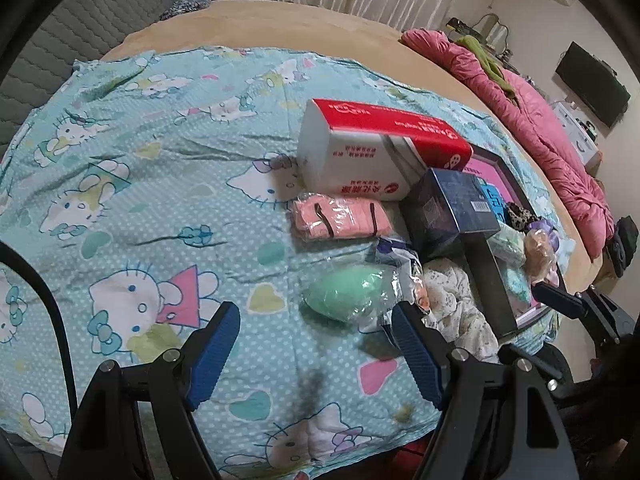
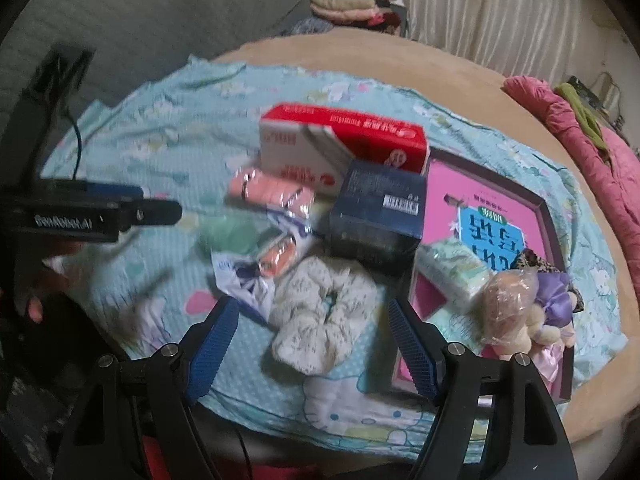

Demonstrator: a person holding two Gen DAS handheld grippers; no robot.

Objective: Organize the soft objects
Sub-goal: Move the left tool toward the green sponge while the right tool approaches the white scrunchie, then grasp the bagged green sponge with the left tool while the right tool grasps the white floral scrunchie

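2 grippers (image 1: 316, 360) (image 2: 312, 348) gape empty; lower-centre white scrunchie (image 2: 320, 320) looks light, squashy; pinch its bunched rim.

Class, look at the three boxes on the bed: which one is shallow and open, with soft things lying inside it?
The pink-lined tray box, lying flat at the right. The red-and-white carton and the dark blue box are closed and stand taller.
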